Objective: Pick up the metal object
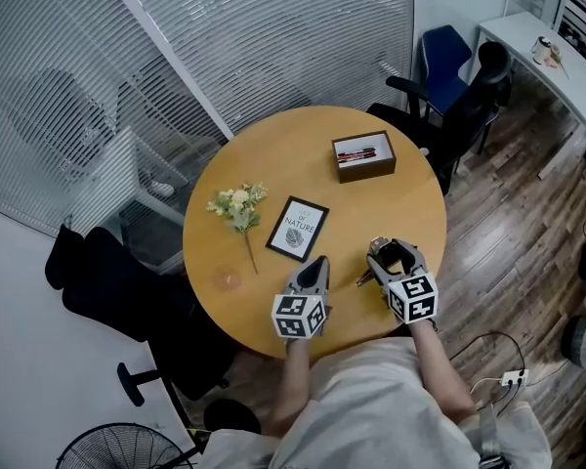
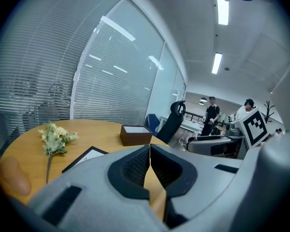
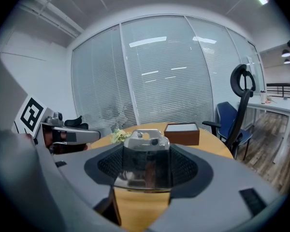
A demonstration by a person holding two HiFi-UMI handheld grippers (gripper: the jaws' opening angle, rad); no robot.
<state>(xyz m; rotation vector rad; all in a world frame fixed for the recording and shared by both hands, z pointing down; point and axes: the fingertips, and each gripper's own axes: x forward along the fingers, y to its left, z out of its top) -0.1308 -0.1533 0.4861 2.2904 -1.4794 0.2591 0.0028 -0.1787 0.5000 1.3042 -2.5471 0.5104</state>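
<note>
We see right gripper [image 3: 146, 167] fingers clamped on shiny, boxy metal object [image 3: 146, 149]; left gripper [image 2: 150, 164] fingers together.

The left gripper [image 2: 150, 151] holds its jaws pressed together with nothing between them. Beyond it, a brown box [image 2: 135, 135] sits on the wooden table [image 2: 96, 128]. Left of the box lie a flower sprig [image 2: 55, 138] and a framed picture [image 2: 86, 156]. Right of it stands a black office chair [image 2: 175, 116].

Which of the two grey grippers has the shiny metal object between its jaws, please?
The right gripper: its jaws close on the shiny metal object, whereas the left gripper is shut, with nothing between.
</note>
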